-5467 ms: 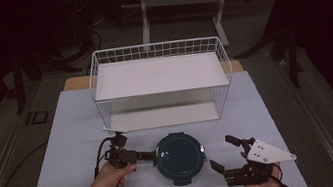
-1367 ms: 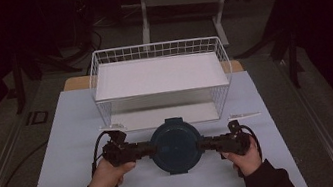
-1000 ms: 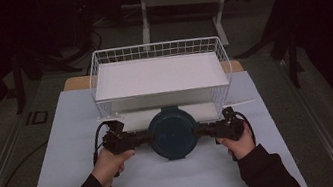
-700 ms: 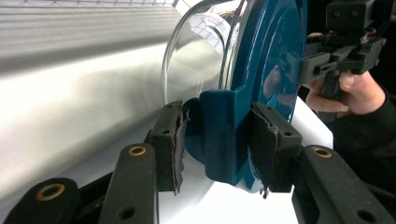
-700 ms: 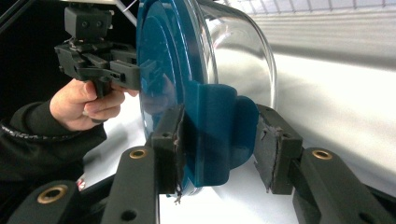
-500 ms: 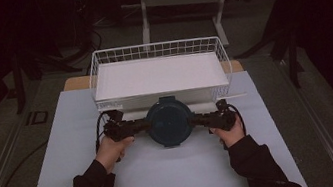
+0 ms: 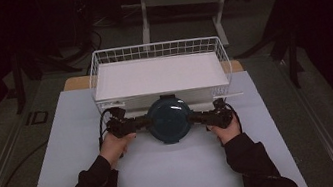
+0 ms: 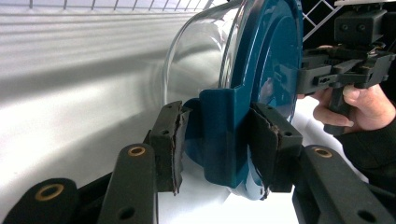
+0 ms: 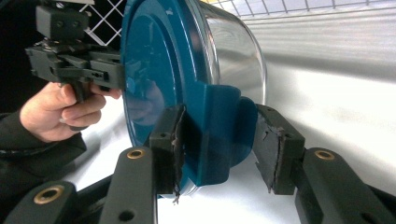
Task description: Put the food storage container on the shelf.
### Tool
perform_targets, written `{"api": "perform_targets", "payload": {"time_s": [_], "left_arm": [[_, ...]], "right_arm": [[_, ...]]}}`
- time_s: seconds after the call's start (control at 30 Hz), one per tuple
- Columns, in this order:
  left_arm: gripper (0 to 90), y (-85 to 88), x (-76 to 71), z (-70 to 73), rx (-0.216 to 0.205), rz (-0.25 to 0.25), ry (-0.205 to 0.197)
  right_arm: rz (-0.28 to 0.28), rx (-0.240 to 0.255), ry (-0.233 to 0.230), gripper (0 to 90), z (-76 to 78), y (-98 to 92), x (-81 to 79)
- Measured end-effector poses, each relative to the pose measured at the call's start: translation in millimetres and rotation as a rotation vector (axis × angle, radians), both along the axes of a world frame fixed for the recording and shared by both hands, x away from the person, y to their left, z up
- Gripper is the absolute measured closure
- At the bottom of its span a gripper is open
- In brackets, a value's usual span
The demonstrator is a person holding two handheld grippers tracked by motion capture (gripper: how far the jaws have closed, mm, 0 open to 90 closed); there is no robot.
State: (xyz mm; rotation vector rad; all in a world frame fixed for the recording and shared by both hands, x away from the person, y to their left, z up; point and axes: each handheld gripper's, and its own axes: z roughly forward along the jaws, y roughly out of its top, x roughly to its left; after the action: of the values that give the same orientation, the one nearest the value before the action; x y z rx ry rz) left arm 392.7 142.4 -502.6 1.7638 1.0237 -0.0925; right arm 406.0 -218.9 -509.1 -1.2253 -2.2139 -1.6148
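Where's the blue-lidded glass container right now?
In the high view the container sits mid-table between the left gripper and the right gripper, each at a side clip of its lid, right against the front edge of the white wire basket.

Your right gripper (image 9: 219, 151) straddles the blue clip of the lid (image 9: 159, 79) on a glass bowl (image 9: 233, 51), the left pad (image 9: 170, 149) touching it and the right pad (image 9: 273, 149) just clear, while the left gripper (image 9: 74, 63) meets the lid's far edge over the white surface (image 9: 336, 93).
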Motion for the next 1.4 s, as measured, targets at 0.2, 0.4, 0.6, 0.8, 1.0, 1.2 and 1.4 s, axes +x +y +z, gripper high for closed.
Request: {"api": "perform_targets", "payload": {"time_s": [0.2, 0.4, 0.6, 0.8, 1.0, 1.2, 1.4], "left_arm": [[55.5, 0.6, -1.8, -4.8, -0.032, 0.022, 0.014], [54.5, 2.0, -0.2, -9.2, -0.054, 0.025, 0.010], [48.9, 2.0, 2.2, -12.6, -0.041, 0.059, -0.033], [43.2, -2.0, 1.0, -9.8, -0.004, 0.106, -0.085], [34.8, -4.7, 0.3, -10.4, 0.030, 0.150, -0.155], [28.2, -7.6, -1.6, -8.4, 0.064, 0.182, -0.183], [14.2, -9.1, -8.2, -1.2, 0.045, 0.110, -0.224]], "right_arm": [[-0.043, -0.032, -0.011, 53.6, 3.4, 3.9, -2.8], [-0.065, -0.016, 0.000, 52.6, 1.8, 4.3, -3.2], [-0.091, -0.046, -0.027, 48.5, 3.6, 7.4, 0.1], [-0.106, -0.082, -0.060, 48.2, 9.0, 10.9, 1.3], [-0.145, -0.115, -0.086, 44.9, 11.9, 14.5, 0.7], [-0.158, -0.143, -0.122, 44.5, 14.3, 17.7, -0.5], [-0.168, -0.124, -0.109, 41.3, 17.3, 17.6, -5.8]]}}
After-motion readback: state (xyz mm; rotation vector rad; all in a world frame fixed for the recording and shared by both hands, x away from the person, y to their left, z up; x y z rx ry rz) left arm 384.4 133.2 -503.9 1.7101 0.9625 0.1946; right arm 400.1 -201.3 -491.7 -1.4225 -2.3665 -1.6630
